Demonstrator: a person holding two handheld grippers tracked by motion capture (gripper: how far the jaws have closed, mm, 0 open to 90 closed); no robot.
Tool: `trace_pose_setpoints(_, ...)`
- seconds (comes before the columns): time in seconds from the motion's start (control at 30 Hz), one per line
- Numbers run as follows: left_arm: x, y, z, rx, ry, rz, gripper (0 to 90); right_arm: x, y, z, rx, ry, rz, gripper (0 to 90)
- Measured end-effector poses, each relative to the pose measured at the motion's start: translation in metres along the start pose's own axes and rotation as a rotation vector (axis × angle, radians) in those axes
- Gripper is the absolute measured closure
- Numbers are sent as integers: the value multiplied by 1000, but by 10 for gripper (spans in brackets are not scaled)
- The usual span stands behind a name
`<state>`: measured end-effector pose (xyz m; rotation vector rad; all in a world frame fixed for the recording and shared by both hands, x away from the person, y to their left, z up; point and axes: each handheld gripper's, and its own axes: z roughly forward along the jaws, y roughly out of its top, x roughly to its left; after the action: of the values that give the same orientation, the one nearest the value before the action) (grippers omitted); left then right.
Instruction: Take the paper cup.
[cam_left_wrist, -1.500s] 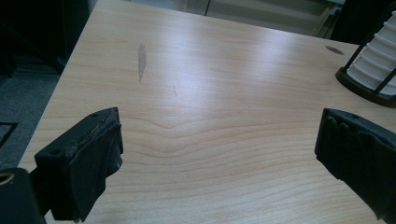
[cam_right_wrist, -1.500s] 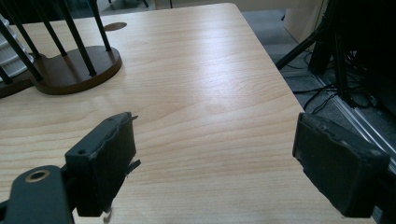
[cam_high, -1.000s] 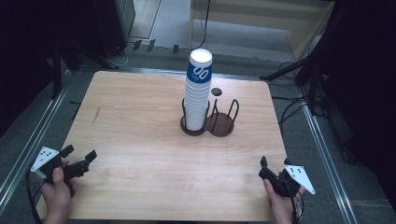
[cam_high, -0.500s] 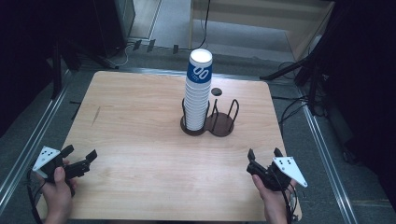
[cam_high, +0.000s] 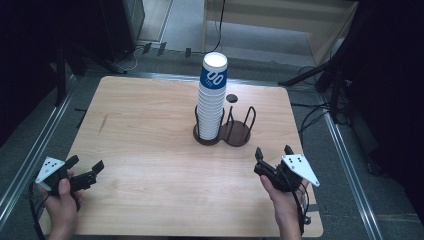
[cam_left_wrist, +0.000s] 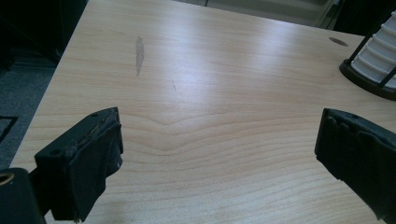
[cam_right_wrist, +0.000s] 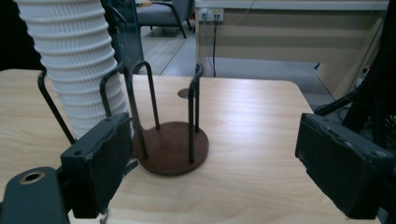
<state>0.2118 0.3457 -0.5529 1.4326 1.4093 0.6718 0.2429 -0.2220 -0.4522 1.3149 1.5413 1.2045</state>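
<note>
Wooden table (cam_high: 150, 130); cup stack's (cam_right_wrist: 74, 70) top is cut off.

1. A tall stack of white ribbed paper cups (cam_high: 211, 102), the top cup bearing a blue band with white markings, stands upright near the table's far middle.
2. It sits in the left ring of a dark wire holder (cam_high: 239, 131); the holder's right ring stands empty.
</note>
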Motion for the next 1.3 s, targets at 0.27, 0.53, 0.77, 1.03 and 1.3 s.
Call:
trace_pose_setpoints(0.27, 0, 0, 1, 8, 4, -1, 17, 26, 23, 16, -14, 44, -33, 117)
trace_pose_setpoints(0.53, 0, 0, 1, 7, 7, -8, 17, 49, 41, 30, -24, 82, -24, 93)
trace_pose_setpoints(0.77, -1, 0, 1, 11, 13, 4, 17, 66, 53, 38, -19, 96, -31, 72)
trace_pose_setpoints(1.03, 0, 1, 2, 12, 7, -1, 18, 81, 65, 48, -31, 107, -23, 69)
trace_pose_setpoints(1.3, -2, 1, 2, 14, 8, 20, 17, 93, 73, 61, -43, 114, -25, 69)
